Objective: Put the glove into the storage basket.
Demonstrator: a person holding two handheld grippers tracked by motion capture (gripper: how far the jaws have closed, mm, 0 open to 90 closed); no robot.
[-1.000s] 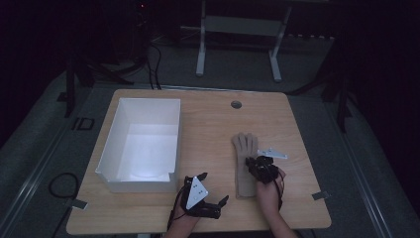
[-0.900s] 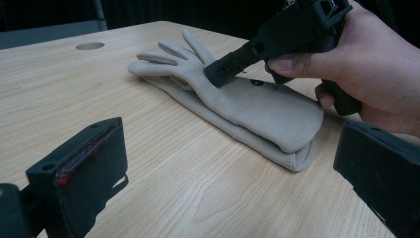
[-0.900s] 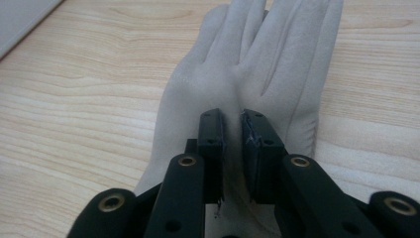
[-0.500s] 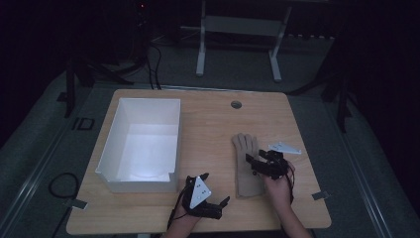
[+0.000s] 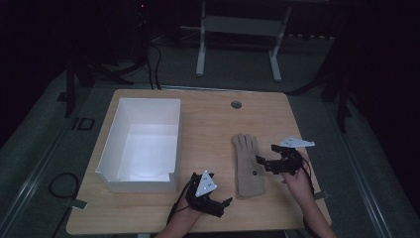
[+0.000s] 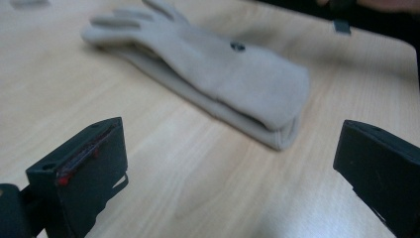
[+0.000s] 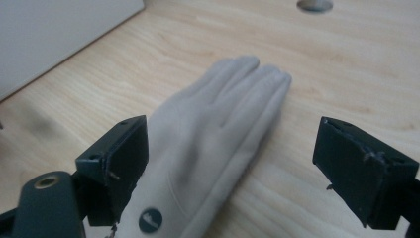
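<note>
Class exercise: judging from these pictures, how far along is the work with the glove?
Done: the glove lies flat on the table. In hand: nothing; the right gripper has just been opening, jaws empty above it. Left: the white box is empty, possibly its destination; the left gripper waits open.

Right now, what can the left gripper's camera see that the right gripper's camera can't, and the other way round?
The left gripper view looks at the open cuff end of the beige glove, with the far table edge behind it. The right gripper view looks along the glove's fingers and also shows the white box wall and the round grey table hole. Both share the same glove lying flat on the wooden table, its small dark button, and wide-open black jaws with nothing between them.
</note>
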